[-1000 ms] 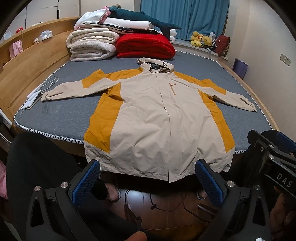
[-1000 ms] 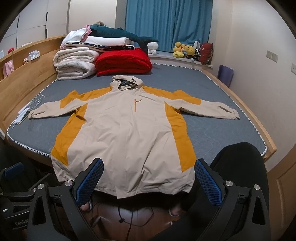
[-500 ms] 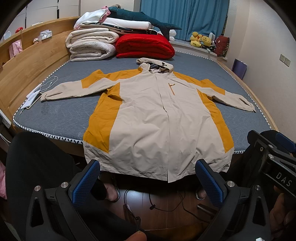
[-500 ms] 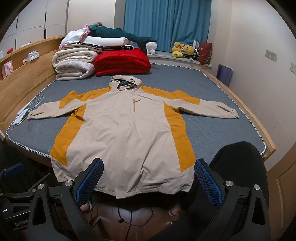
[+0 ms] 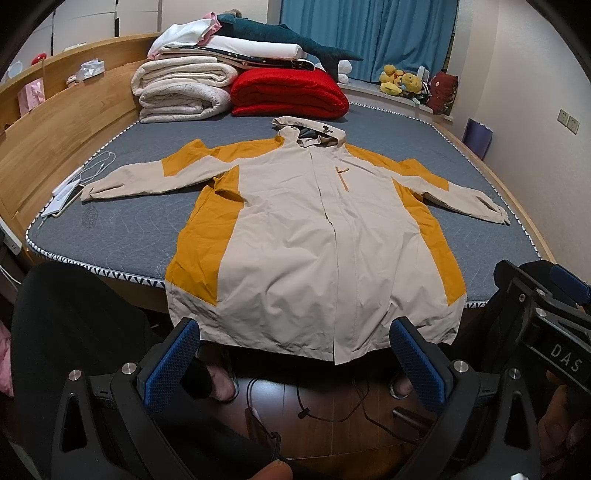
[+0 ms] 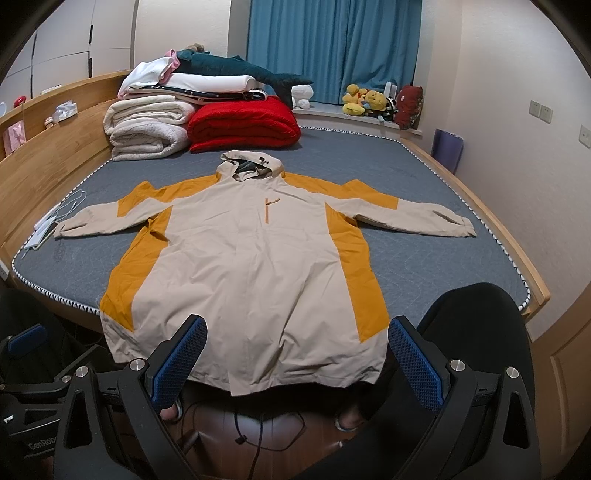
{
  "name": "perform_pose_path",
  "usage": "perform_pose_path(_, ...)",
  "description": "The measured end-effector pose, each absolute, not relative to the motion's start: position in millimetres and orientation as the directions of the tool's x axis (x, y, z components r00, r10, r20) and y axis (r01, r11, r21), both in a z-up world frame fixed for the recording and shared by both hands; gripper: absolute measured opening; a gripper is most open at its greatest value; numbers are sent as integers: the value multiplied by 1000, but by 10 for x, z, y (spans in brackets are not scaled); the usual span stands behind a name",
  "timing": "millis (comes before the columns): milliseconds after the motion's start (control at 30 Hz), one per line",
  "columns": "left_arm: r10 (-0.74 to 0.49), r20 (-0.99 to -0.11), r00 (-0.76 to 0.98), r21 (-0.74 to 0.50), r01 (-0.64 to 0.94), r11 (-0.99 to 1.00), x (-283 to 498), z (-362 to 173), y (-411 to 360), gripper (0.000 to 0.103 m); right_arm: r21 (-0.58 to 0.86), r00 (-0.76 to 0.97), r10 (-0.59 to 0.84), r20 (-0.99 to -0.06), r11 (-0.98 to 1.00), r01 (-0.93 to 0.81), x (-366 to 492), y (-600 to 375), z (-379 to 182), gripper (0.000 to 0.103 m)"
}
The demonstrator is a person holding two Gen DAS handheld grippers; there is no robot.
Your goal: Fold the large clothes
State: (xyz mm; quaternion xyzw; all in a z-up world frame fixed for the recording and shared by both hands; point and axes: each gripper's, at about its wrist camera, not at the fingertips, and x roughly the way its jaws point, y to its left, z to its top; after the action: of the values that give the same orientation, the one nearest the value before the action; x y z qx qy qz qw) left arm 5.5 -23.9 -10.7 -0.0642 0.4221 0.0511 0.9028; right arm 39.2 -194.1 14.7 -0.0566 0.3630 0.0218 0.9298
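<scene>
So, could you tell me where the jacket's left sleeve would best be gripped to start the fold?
Probably at the cuff of the jacket. The sleeve lies flat and straight out toward the wooden bed side, so its end is a free edge. Bring the open left gripper in from that outer side, low, and pinch across the cuff.

Red quilt (image 5: 290, 92), rolled white blankets (image 5: 183, 92), blue curtain (image 5: 365, 35), plush toys (image 5: 400, 83)

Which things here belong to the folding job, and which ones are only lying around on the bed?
For the job:
jacket
left claw, open
right claw, open

Lying about:
red quilt
rolled white blankets
plush shark
white cable
</scene>
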Motion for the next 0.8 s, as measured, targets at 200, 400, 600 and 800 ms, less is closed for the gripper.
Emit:
perform_pose_path(200, 34, -768, 639, -78, -145, 986, 55, -108, -234, 102, -92, 738, 1, -674, 992, -85, 386, -1933, 148, 98)
perform_pose_path(400, 22, -763, 646, -95, -146, 985, 52, -67, -245, 102, -94, 742, 4, -670, 992, -89, 408, -1980, 173, 98)
perform_pose_path(600, -1, -749, 663, -110, -123, 986, 39, -27, -241, 102, -100, 744, 4, -668, 990, -95, 424, -1987, 180, 98)
perform_pose_path(800, -52, -715, 697, -144, -75, 987, 149, 74, -215, 102, -99, 757, 22, -653, 988, -114, 457, -1920, 264, 97)
